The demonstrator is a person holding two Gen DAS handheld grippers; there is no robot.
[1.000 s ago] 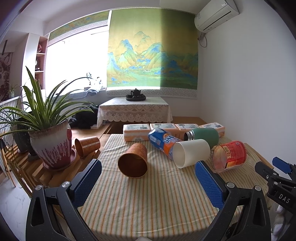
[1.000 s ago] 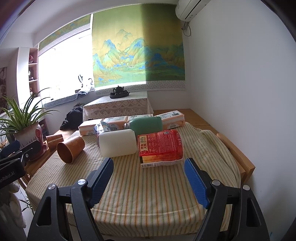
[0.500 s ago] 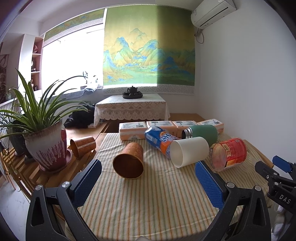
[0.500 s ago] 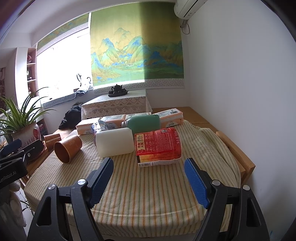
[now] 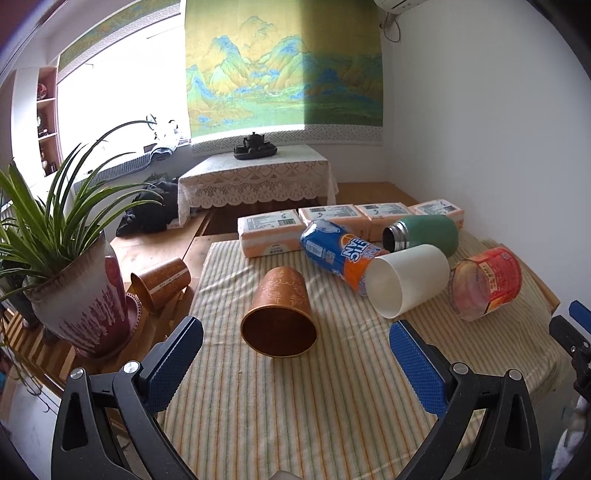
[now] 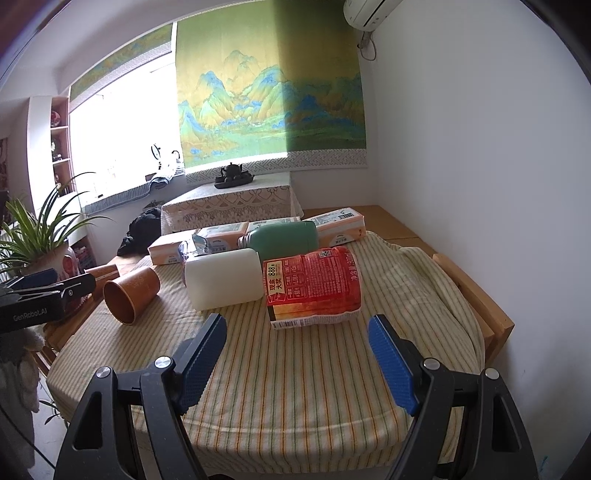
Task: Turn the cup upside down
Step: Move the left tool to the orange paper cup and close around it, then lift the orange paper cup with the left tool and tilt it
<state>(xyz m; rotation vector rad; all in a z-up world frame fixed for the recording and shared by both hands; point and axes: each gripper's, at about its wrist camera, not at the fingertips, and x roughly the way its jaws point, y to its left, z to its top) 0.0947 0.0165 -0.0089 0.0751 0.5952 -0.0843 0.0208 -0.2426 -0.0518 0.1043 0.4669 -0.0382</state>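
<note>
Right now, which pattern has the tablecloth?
Thin orange and green stripes on cream tablecloth, clearest in right wrist view.

A home living room: landscape scroll (image 5: 284,70) at 12 o'clock, lace-covered tea table (image 5: 258,177), potted plant (image 5: 70,280) at 9 o'clock, air conditioner (image 6: 369,13).

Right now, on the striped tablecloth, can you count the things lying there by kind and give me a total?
Cups on their sides: 2, brown patterned paper cup and plain white cup
Blue and orange soda can: 1
Green metal flask: 1
Red plastic snack tub: 1
Orange and white tissue packs: 4
Total: 9
</note>
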